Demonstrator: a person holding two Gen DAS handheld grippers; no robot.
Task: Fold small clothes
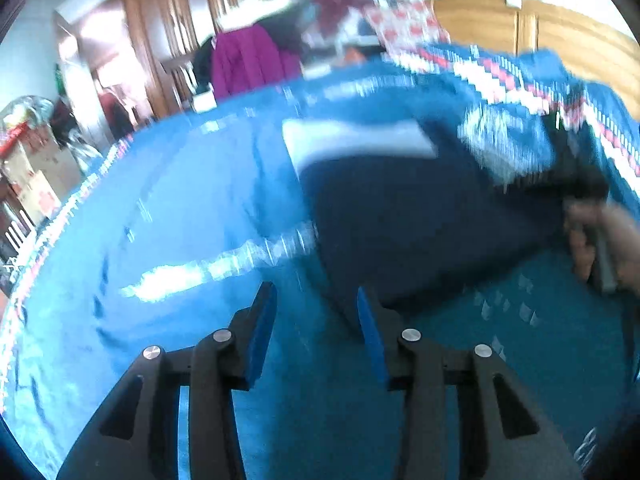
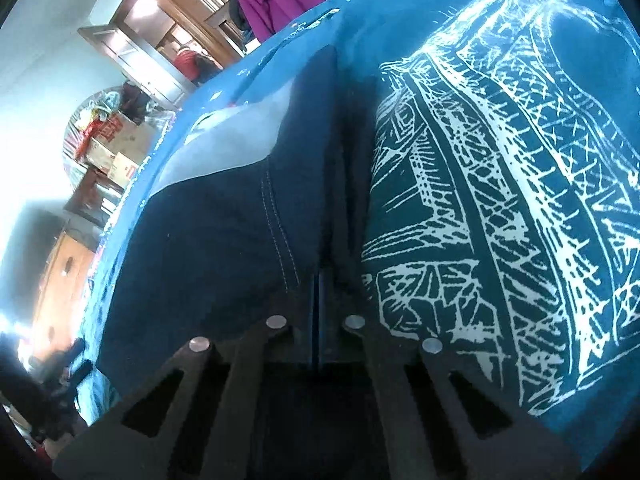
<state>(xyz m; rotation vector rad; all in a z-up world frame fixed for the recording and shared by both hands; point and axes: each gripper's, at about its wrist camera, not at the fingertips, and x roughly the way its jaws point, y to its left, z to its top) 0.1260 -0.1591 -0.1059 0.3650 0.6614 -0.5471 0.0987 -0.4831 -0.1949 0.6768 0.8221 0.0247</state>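
A dark navy garment (image 1: 420,220) with a pale grey panel (image 1: 360,140) lies on a blue patterned bedspread (image 1: 180,200). The left wrist view is blurred. My left gripper (image 1: 316,292) hovers open above the garment's near left corner, with nothing between its blue pads. At the garment's right edge a hand (image 1: 608,240) holds my right gripper (image 1: 588,188). In the right wrist view the right gripper (image 2: 320,280) is shut, and a fold of the navy garment (image 2: 208,248) rises from its jaws and hides the fingertips. The white-printed bedspread (image 2: 480,200) lies to the right.
A magenta garment (image 1: 248,60) hangs by wooden cupboards (image 1: 168,20) beyond the bed. Patterned clothes (image 1: 400,28) are piled at the far side before a wooden headboard (image 1: 500,24). Cardboard boxes (image 2: 116,148) stand past the bed's left edge.
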